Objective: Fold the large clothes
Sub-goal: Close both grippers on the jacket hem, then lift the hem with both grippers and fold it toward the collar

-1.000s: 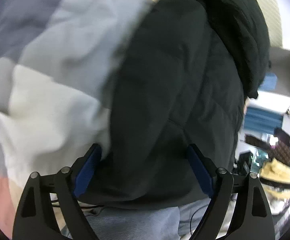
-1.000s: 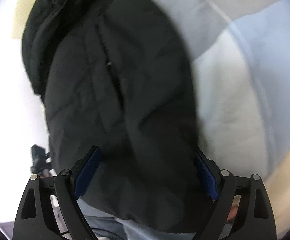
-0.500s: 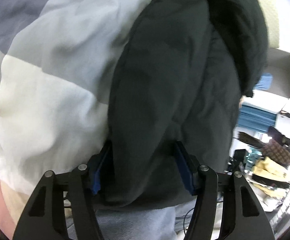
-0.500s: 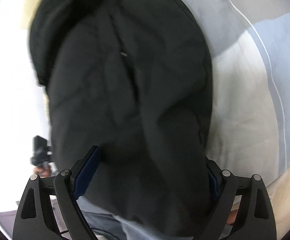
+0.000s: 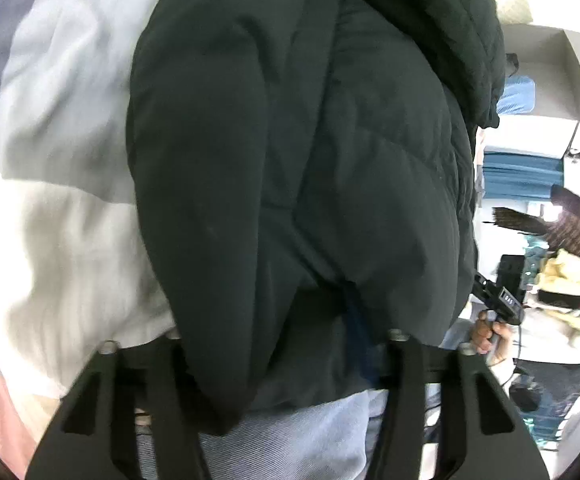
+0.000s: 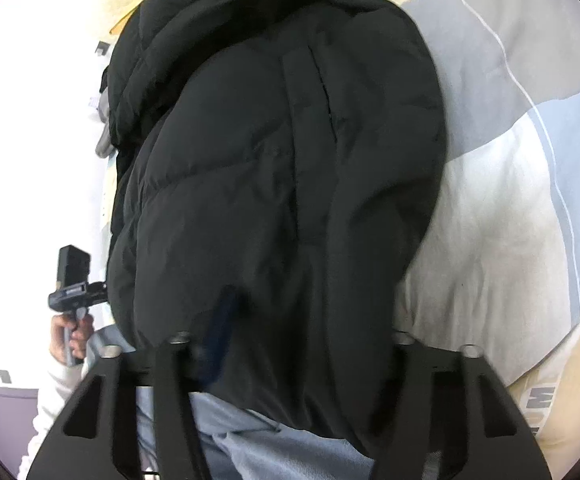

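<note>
Fingers: we are closing both the left gripper (image 5: 274,344) and right gripper (image 6: 290,340) onto the black puffer jacket's (image 5: 290,160) hem, wider open a second ago | jacket lying on patchwork duvet (image 5: 58,220) | fold beginning.

Little legible text. Small display on the black handheld device (image 5: 506,302) at right edge of left wrist view shows pale characters, too blurred to read. Beige bedding (image 6: 546,404) in right wrist view carries large letters, partly cut off, unreadable.
</note>
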`<state>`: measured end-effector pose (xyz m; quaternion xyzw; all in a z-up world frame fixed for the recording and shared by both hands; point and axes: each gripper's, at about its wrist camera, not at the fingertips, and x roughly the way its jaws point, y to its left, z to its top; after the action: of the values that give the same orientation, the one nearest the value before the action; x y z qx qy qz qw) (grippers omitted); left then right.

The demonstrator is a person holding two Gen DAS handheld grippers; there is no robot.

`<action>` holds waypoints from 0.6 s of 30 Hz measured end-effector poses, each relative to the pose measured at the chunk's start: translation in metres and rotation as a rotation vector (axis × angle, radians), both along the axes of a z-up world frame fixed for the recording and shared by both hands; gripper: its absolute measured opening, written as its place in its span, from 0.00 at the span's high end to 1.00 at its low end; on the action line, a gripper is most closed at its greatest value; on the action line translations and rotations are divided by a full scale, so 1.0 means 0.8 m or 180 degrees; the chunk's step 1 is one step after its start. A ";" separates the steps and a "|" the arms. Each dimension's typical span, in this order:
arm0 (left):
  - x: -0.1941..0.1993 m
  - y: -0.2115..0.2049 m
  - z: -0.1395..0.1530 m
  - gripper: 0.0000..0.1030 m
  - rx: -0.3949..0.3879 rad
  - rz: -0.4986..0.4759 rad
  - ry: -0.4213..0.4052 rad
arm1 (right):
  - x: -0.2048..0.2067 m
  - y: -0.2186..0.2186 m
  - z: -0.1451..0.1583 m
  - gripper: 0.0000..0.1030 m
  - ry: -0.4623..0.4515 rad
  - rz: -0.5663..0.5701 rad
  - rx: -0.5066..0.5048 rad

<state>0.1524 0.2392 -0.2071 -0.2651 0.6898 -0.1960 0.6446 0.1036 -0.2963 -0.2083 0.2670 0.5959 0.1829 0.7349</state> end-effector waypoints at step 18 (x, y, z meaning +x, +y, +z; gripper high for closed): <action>0.008 -0.047 0.075 0.96 -0.0248 0.0350 -0.0976 | -0.012 -0.004 0.067 0.95 -0.0855 -0.0564 0.0607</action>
<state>0.1588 0.2016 -0.1470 -0.2942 0.5597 -0.2252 0.7413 0.0943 -0.2998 -0.1544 0.3602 0.4466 0.2071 0.7924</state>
